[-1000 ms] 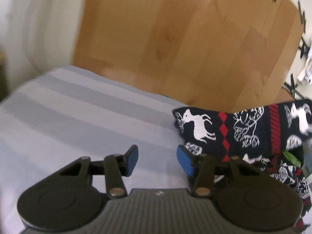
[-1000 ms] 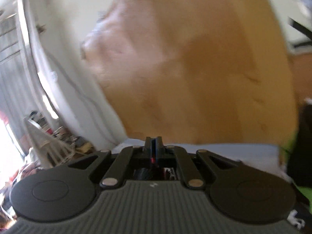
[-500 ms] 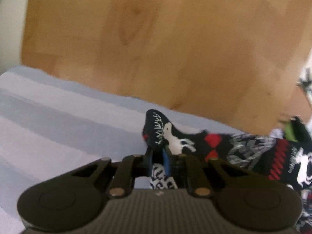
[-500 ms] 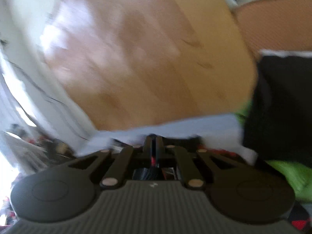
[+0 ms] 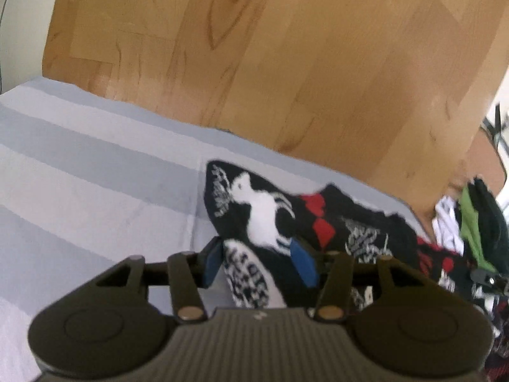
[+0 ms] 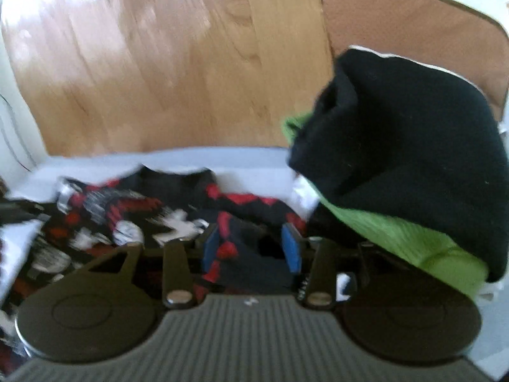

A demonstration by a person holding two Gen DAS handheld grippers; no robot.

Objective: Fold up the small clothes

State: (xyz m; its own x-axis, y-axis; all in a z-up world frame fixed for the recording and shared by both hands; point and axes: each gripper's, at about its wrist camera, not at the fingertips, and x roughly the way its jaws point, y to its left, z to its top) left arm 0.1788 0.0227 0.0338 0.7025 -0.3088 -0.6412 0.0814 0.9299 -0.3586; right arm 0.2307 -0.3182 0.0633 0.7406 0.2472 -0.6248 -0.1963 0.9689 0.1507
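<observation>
Both the left gripper (image 5: 261,262) and right gripper (image 6: 251,248) are opening around the reindeer-patterned garment (image 5: 264,219) on the striped sheet (image 5: 95,191), apparently releasing a fold; smoothing likely follows.

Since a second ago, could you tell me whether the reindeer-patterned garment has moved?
Yes. In the left wrist view the garment has shifted leftward over the striped sheet; its end now lies between the opening left claw.

We tilt our left gripper (image 5: 259,262) downward, its jaws opening, blue pads (image 5: 303,262) parted with fabric between them. Our right gripper (image 6: 251,251) tilts down likewise, jaws opening, its blue pads (image 6: 291,250) apart around dark cloth.
</observation>
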